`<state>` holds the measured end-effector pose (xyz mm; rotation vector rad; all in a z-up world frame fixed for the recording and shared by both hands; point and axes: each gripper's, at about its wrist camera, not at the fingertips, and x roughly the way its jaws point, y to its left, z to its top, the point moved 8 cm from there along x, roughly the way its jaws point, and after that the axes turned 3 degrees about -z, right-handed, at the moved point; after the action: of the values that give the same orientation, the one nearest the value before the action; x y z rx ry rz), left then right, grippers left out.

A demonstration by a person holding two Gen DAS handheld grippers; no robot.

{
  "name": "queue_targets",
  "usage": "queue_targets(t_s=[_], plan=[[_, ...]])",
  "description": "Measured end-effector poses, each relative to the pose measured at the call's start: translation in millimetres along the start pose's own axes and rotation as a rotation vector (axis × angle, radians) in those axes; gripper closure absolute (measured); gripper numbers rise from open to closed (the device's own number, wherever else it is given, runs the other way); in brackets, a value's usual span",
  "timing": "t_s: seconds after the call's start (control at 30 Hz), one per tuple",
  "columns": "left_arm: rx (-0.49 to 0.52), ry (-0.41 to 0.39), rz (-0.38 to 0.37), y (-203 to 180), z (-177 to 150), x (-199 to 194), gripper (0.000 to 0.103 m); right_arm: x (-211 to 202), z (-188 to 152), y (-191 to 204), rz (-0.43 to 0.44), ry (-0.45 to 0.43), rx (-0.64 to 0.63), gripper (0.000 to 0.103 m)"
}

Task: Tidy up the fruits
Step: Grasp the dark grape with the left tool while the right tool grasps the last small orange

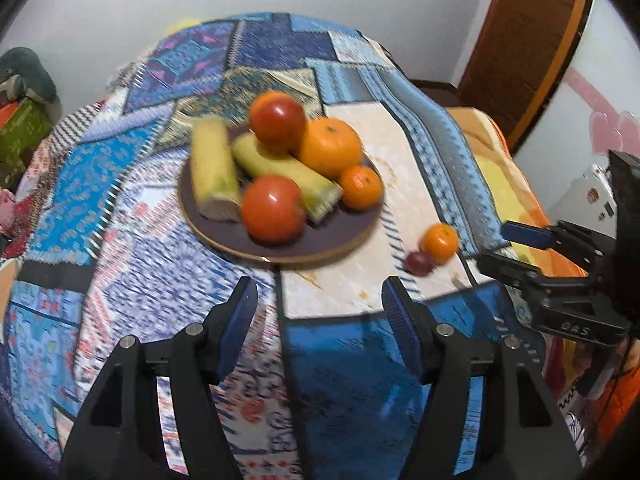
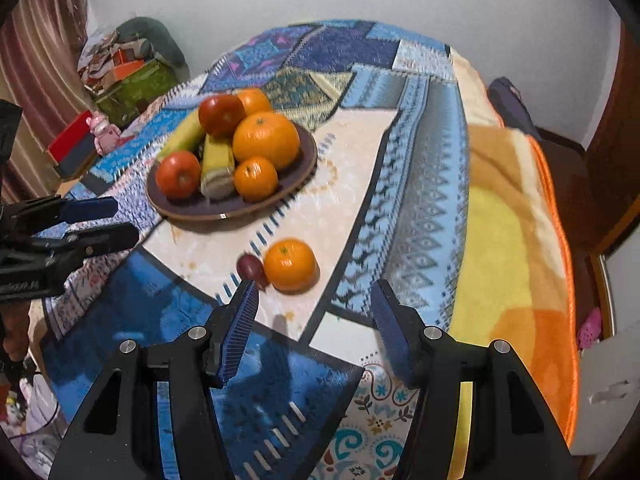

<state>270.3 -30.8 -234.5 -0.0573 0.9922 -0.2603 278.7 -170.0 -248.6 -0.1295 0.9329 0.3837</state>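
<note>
A dark round plate [image 1: 224, 236] [image 2: 304, 160] on the patchwork cloth holds two tomatoes [image 1: 274, 208], two corn cobs [image 1: 212, 168], a big orange [image 1: 330, 146] and small oranges [image 1: 360, 187]. A loose small orange [image 1: 440, 243] [image 2: 291, 265] and a purple grape [image 1: 418, 263] [image 2: 250, 266] lie on the cloth right of the plate. My left gripper [image 1: 320, 304] is open and empty, in front of the plate. My right gripper [image 2: 314, 300] is open and empty, just short of the loose orange; it shows from the side in the left wrist view [image 1: 504, 246].
The cloth covers a bed with a yellow and orange blanket [image 2: 520, 240] on the right. Boxes and soft things [image 2: 128, 72] stand by the wall at the far left. A wooden door [image 1: 528, 40] is at the far right.
</note>
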Motion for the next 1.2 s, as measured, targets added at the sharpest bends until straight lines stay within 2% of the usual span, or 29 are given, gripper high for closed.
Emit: queue_targets(t_s=[0.27,0.47,0.53,0.7,1.07,1.2], plan=[[-0.006,0.055,-0.015,-5.7,-15.5,22.7,0.038,20.6,4.3,4.3,0.018,0.015,0.007,0.049],[-0.019,0.067,-0.029,-5.3,-16.2,29.5,0.038,31.2,6.9,8.2,0.044,0.023,0.018,0.062],[-0.019,0.068,-0.036,-7.5,-14.6,30.7,0.038,31.2,6.7,8.3,0.058,0.022,0.024,0.070],[-0.007,0.062,-0.055,-19.6,-4.6,34.6,0.038,25.1,5.9,3.2,0.056,-0.001,0.037,0.070],[0.097,0.084,-0.073,-62.5,18.0,59.4,0.039,-8.9,4.0,-26.6,0.037,-0.058,0.104,0.070],[0.144,0.097,-0.064,-77.1,22.9,71.3,0.047,-10.8,5.5,-29.1,0.038,-0.067,0.113,0.070]])
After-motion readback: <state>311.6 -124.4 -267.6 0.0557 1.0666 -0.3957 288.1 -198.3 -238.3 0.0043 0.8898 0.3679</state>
